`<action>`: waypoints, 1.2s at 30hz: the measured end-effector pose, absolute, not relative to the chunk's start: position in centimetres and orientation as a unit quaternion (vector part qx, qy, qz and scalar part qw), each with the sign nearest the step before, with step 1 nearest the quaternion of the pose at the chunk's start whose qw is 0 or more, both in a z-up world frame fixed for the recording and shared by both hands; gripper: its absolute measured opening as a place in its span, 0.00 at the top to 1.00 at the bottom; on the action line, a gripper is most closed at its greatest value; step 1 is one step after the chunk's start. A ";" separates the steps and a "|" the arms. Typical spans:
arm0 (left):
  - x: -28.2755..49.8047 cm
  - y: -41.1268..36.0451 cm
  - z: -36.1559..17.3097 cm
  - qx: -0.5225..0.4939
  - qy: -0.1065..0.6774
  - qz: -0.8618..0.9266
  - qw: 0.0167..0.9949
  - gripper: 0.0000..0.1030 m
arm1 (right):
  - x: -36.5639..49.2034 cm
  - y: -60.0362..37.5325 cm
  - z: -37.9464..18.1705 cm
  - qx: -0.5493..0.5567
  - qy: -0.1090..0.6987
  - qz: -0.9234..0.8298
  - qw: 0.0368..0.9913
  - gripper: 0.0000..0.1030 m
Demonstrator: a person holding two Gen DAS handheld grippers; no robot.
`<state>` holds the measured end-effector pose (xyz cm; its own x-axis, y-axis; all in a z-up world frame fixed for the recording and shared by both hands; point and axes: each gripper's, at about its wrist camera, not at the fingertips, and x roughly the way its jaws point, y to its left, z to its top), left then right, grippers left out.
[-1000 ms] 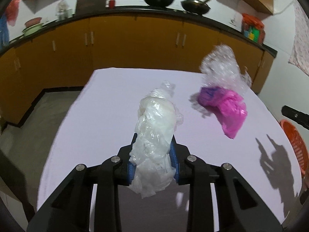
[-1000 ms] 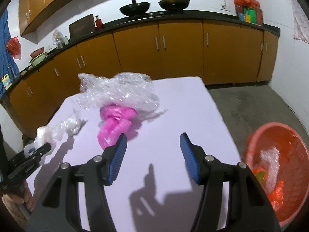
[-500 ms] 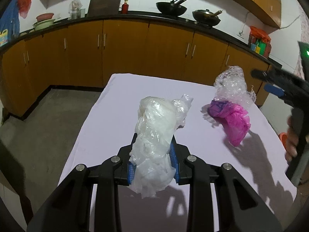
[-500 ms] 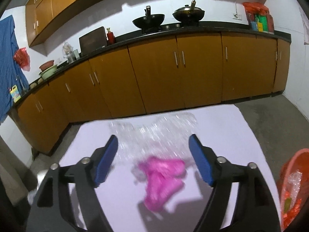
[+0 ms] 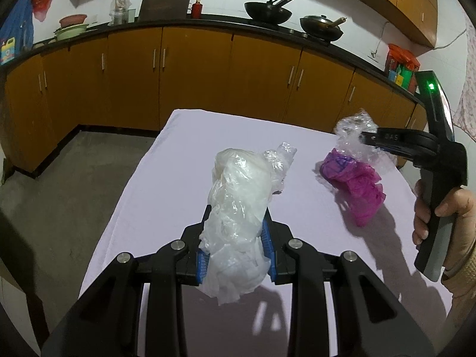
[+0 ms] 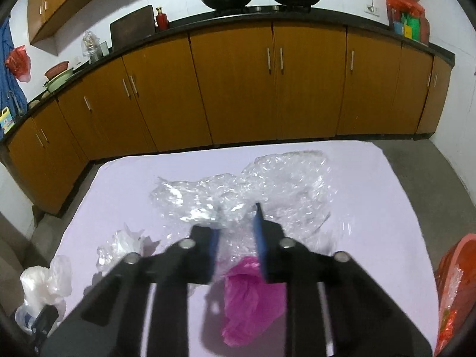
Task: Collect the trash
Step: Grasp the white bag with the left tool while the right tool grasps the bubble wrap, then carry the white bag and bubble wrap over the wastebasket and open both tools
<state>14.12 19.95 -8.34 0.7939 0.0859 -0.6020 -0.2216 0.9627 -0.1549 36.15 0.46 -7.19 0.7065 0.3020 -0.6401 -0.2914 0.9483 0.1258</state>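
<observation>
A crumpled clear plastic wrap (image 6: pixel 250 190) lies mid-desk (image 6: pixel 372 208), with a crumpled pink plastic bag (image 6: pixel 250 300) touching its near side. A crumpled white plastic bag (image 5: pixel 238 208) sits left of both. A round orange plastic basket (image 6: pixel 455 282) stands beyond the desk's right edge.

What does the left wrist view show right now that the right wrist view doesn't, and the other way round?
Left wrist only: the left tongs shut on the white bag, seen close, and the person's hand holding the right tool.

Right wrist only: the orange bin at the table's right edge with trash in it, and the right tongs closing around the clear wrap.

Both: the pink bag under the clear wrap, the purple table, the cabinets and woks.
</observation>
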 end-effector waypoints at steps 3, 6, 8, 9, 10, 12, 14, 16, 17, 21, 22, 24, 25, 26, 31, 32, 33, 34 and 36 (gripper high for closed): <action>14.0 20.0 -8.0 -0.109 0.309 0.082 0.941 0.71 | 35.3 -0.4 -6.3 0.014 0.334 0.165 0.928 0.86; 13.8 19.9 -7.6 -0.107 0.303 0.082 0.943 0.71 | 34.4 -1.6 -5.2 0.016 0.319 0.162 0.934 0.87; 13.5 19.7 -7.3 -0.105 0.301 0.082 0.944 0.71 | 33.7 -2.7 -4.3 0.019 0.309 0.159 0.937 0.87; 13.4 19.6 -7.1 -0.103 0.299 0.082 0.945 0.71 | 33.2 -3.3 -3.8 0.020 0.304 0.156 0.940 0.87; 13.2 19.6 -7.1 -0.103 0.299 0.082 0.945 0.71 | 32.9 -3.8 -3.5 0.022 0.300 0.155 0.941 0.87; 12.9 19.5 -6.9 -0.101 0.298 0.082 0.946 0.71 | 31.8 -5.1 -2.6 0.025 0.291 0.151 0.944 0.87; 12.6 19.3 -6.6 -0.099 0.297 0.081 0.946 0.71 | 30.9 -6.5 -1.9 0.021 0.280 0.145 0.949 0.87; 12.3 19.1 -6.2 -0.095 0.295 0.079 0.947 0.71 | 29.7 -7.8 -1.1 0.018 0.269 0.136 0.953 0.87; 12.1 18.9 -5.9 -0.093 0.293 0.076 0.949 0.71 | 29.0 -8.6 -0.7 0.016 0.263 0.131 0.956 0.87; 11.5 18.1 -4.8 -0.088 0.285 0.066 0.952 0.71 | 26.8 -12.0 0.4 0.021 0.251 0.113 0.961 0.87; 11.3 17.8 -4.5 -0.086 0.284 0.064 0.953 0.71 | 26.1 -13.2 0.7 0.024 0.249 0.105 0.962 0.87; 11.2 17.3 -4.1 -0.084 0.282 0.058 0.954 0.71 | 25.2 -14.9 0.9 0.027 0.247 0.095 0.964 0.87; 11.1 17.1 -3.8 -0.083 0.281 0.055 0.955 0.71 | 24.6 -16.2 1.0 0.030 0.245 0.085 0.965 0.87; 11.1 16.8 -3.5 -0.081 0.280 0.051 0.955 0.71 | 24.1 -17.2 1.1 0.032 0.244 0.079 0.966 0.87; 11.1 15.0 -2.6 -0.082 0.281 0.027 0.956 0.71 | 21.9 -22.9 1.2 0.052 0.240 0.038 0.969 0.87; 11.1 14.5 -2.4 -0.080 0.281 0.021 0.956 0.71 | 21.6 -23.6 1.2 0.055 0.240 0.033 0.969 0.87; 11.2 14.0 -2.2 -0.078 0.280 0.016 0.957 0.71 | 21.1 -24.8 1.1 0.058 0.240 0.025 0.969 0.87; 11.2 13.4 -2.0 -0.074 0.280 0.009 0.957 0.71 | 20.7 -25.6 1.1 0.058 0.239 0.018 0.969 0.87; 11.4 12.4 -1.7 -0.068 0.279 -0.001 0.958 0.71 | 20.1 -26.8 1.0 0.056 0.237 0.008 0.970 0.87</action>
<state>11.42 12.40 -1.65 0.8448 -0.0406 -0.5336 -0.0353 0.9907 -0.1314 20.06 -26.78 1.02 0.8875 0.0428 -0.4588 0.0105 0.9936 0.1129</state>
